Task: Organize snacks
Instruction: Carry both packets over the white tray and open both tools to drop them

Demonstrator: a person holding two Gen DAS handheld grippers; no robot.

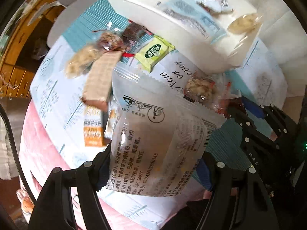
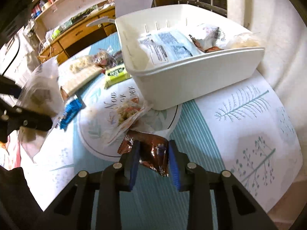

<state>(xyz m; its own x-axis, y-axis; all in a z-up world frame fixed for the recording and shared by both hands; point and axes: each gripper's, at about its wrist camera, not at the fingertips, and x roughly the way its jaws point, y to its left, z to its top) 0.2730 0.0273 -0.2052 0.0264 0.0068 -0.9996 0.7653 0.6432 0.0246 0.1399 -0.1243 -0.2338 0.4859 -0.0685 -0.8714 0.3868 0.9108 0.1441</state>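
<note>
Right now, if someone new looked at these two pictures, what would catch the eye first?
First, the large clear packet with printed text, gripped by the left gripper and filling the left wrist view. Next, the shiny brown wrapper between the blue pads of the right gripper, low over the teal patterned cloth. Behind it stands the white bin, already holding several snacks.

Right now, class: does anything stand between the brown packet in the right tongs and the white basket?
A clear-wrapped snack lies between the brown packet and the white basket; lifting over it likely clears it.
</note>
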